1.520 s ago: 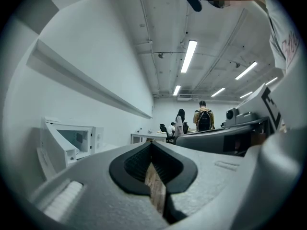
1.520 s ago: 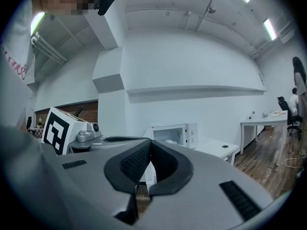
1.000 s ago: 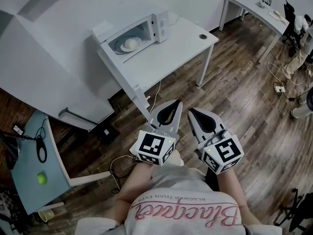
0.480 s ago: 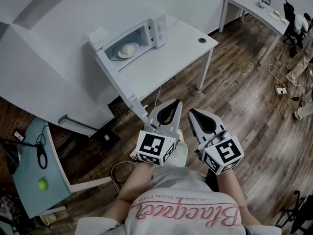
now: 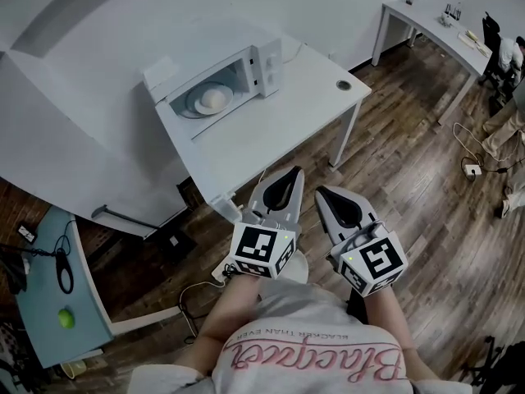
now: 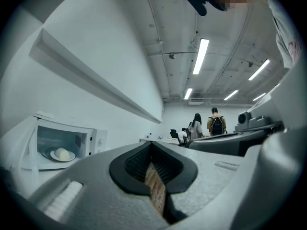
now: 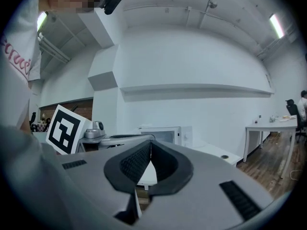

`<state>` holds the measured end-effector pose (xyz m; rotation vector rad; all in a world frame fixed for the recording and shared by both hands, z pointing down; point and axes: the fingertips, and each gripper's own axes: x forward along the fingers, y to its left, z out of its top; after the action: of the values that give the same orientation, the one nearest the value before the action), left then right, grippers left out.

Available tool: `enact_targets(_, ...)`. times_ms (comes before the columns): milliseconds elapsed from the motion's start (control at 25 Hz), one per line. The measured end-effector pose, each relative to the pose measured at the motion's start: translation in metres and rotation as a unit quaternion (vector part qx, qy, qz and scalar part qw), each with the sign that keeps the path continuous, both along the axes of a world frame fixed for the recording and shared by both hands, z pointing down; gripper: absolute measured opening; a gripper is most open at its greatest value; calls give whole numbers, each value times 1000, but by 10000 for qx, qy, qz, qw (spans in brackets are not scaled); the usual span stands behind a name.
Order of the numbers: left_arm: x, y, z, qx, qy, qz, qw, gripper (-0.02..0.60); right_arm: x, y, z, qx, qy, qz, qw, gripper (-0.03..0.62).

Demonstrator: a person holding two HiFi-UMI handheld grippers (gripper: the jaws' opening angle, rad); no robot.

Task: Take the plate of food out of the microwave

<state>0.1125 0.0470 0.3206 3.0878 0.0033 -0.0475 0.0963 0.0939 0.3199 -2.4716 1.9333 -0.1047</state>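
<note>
The left hand-held gripper and right hand-held gripper are closed, empty. The plate of food lies well ahead-left, nearer the left.

Light: bright, even, from ceiling strips above me. Shadows: soft. Gripper views: fisheye-bent, dark corners, my foreground blurred.

Open microwave on white table
</note>
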Motion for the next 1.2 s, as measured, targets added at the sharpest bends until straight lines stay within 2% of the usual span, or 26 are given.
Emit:
enact_targets(160, 22, -12, -1, -5, 53, -161, 9999, 6, 24, -13, 1, -28, -66, -106, 9999, 12)
enact_targets(440, 55, -44, 3, -49, -88, -450, 9989, 6, 57, -45, 6, -266, -19, -370, 9990, 12)
enact_targets(760, 82, -79, 7, -108, -172, -775, 9968, 6, 90, -78, 9, -277, -132, -551, 9980, 12)
enact_targets(1200, 105, -141, 5, -371, -87, -1547, 9872, 6, 123, -133, 15, -263, -287, -998, 9942, 12)
